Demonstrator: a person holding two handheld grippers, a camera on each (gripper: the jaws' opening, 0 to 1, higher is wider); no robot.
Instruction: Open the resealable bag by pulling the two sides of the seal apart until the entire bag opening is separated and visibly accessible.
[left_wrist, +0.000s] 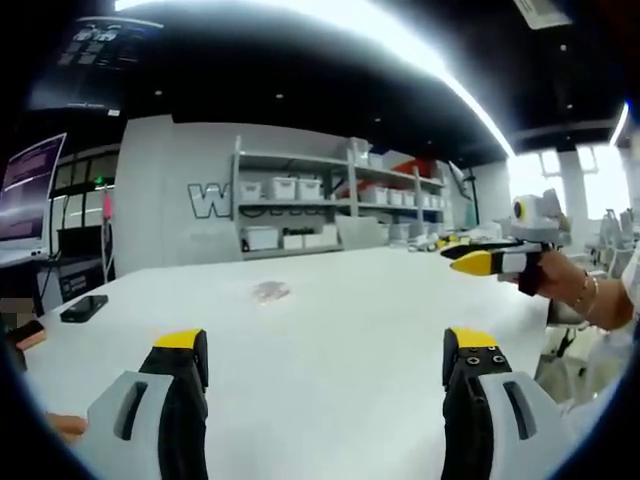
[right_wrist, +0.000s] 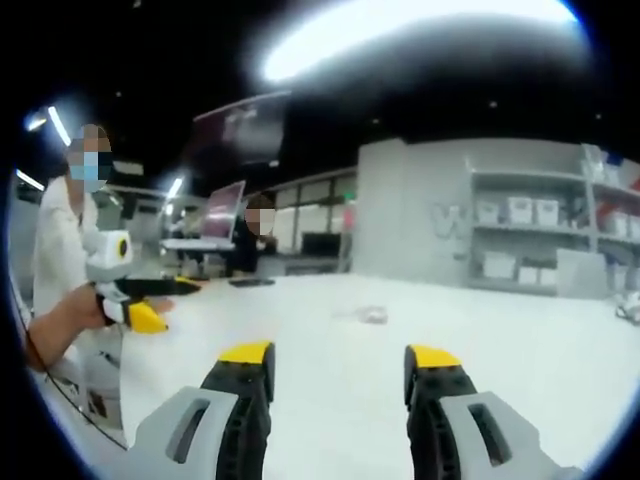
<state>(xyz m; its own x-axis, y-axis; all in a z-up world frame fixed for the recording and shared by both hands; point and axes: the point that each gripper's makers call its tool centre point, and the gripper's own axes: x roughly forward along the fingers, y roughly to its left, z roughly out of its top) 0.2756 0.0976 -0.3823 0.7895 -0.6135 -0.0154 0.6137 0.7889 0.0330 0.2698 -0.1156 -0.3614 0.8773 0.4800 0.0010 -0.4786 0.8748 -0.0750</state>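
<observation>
A small clear resealable bag with something pinkish inside lies flat on the white table, well ahead of my left gripper. That gripper's yellow-tipped jaws stand wide apart with nothing between them. The right gripper comes in from the right above the table's far side, held by a hand. In the right gripper view the bag is a small blurred patch far ahead of the right gripper, which is open and empty. The left gripper shows at the left, held in a hand.
A black phone lies near the table's left edge. Shelves with white bins line the back wall, and a monitor stands at far left. A person in white stands left, and another person sits behind the table.
</observation>
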